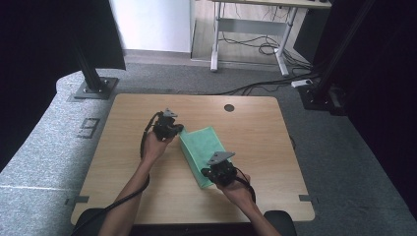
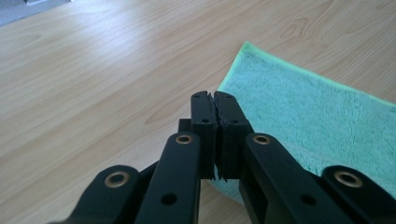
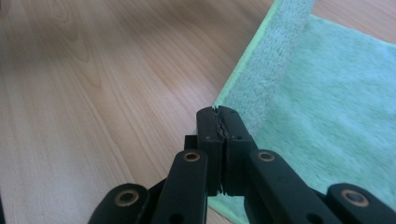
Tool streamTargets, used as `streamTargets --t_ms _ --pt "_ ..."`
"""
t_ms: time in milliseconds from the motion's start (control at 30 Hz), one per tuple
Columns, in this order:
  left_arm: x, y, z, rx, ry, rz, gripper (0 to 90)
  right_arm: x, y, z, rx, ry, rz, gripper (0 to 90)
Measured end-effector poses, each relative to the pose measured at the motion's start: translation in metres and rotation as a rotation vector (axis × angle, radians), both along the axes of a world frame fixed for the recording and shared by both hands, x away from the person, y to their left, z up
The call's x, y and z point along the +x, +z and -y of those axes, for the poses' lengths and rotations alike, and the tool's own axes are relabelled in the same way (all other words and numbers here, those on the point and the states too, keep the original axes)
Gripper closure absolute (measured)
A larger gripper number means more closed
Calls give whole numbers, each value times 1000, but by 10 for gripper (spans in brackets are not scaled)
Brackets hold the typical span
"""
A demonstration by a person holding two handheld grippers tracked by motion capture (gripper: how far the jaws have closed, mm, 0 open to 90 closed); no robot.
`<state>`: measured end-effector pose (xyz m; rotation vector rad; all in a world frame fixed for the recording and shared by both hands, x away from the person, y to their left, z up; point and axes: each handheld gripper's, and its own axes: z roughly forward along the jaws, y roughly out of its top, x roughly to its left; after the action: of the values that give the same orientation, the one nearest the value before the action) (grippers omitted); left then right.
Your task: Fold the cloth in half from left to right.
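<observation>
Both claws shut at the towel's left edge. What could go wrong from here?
1. Left claw looks shut at the green towel corner, but no cloth shows between its jaws; it may have pinched nothing, so a lift would leave that corner down.
2. Right claw is shut beside a raised edge of the towel; a thin bite could slip out mid-fold.
3. If just one end holds, the towel may drag skewed across the table.

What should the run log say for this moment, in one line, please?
left gripper: shut at far corner of green towel | right gripper: shut on towel's near edge, lifted | table: wooden
</observation>
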<state>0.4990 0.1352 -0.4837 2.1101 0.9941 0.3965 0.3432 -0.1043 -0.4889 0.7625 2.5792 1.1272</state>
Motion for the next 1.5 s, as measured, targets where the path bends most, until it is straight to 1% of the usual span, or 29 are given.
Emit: streamTargets --t_ms 200,300,333,400,433,500,533,567,600,633,733,800,967,1100,1267,1500 --pt "8 3 20 20 -19 14 873 4 2 15 10 -29 -2 873" --pt "11 4 30 42 -29 21 873 6 2 22 16 -45 0 873" --pt "12 4 33 41 -32 22 873 6 2 25 19 -52 -1 873" --pt "13 4 36 43 -32 22 873 7 2 28 20 -58 -1 874" --pt "15 3 41 54 -37 25 873 8 2 30 22 -64 -4 873" --pt "19 2 50 62 -46 26 873 11 1 40 22 -87 -7 874" --pt "19 2 50 62 -46 26 873 11 1 40 22 -87 -7 874" --pt "21 1 55 73 -50 24 873 12 1 45 25 -98 -7 873" --pt "21 1 55 73 -50 24 873 12 1 45 25 -98 -7 873" --pt "24 -1 60 82 -56 23 873 14 0 50 26 -113 -9 873" --pt "26 -3 64 83 -59 20 873 16 -2 54 27 -123 -14 874" --pt "30 -7 68 99 -65 13 872 19 -6 59 26 -137 -22 874" --pt "36 -14 76 97 -69 3 872 23 -12 65 24 -159 -35 873" --pt "39 -19 81 106 -71 -4 871 25 -15 67 20 -165 -42 873" --pt "43 -26 89 123 -74 -10 870 28 -22 68 3 -170 -54 872" --pt "47 -32 93 122 -74 -19 861 32 -27 72 -10 -182 -64 871"
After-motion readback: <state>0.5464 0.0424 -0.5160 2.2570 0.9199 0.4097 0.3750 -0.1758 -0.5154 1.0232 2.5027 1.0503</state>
